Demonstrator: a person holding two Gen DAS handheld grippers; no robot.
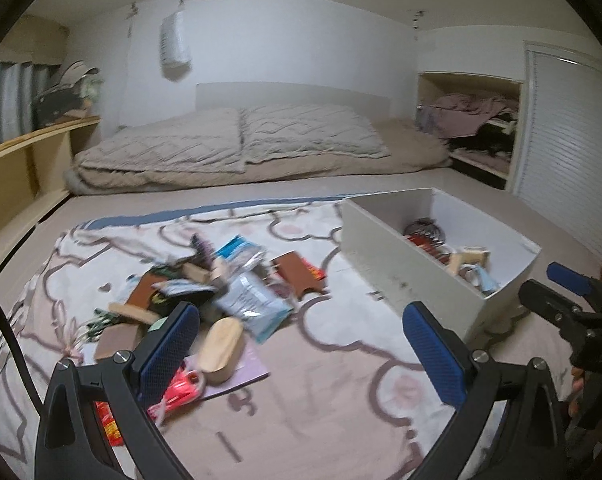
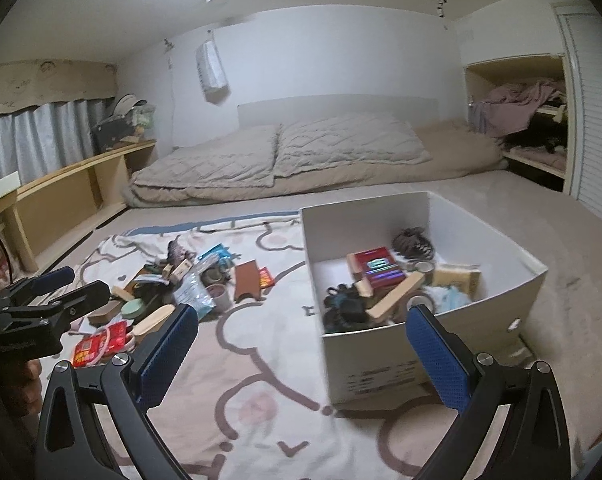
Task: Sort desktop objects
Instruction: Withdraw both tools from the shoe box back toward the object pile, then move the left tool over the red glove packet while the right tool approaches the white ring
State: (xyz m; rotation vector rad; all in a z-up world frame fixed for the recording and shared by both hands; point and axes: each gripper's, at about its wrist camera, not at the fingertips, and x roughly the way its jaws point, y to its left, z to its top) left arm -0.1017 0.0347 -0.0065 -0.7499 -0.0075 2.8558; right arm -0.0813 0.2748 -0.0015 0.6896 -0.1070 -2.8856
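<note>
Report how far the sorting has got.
Partly done: the white cardboard box already holds several items, among them a red rectangular packet. In hand: nothing; left tongs and right tongs are open. Left: the mixed pile on the patterned blanket.

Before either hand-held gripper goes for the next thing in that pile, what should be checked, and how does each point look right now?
1. Left hand-held gripper open and empty: ok.
2. Right hand-held gripper open and empty: ok.
3. White box upright with room left: ok.
4. Pile within view on the blanket: ok.
5. Wooden oval block free on top: ok.
6. Pink cord untangled from its neighbours: cannot tell.
</note>
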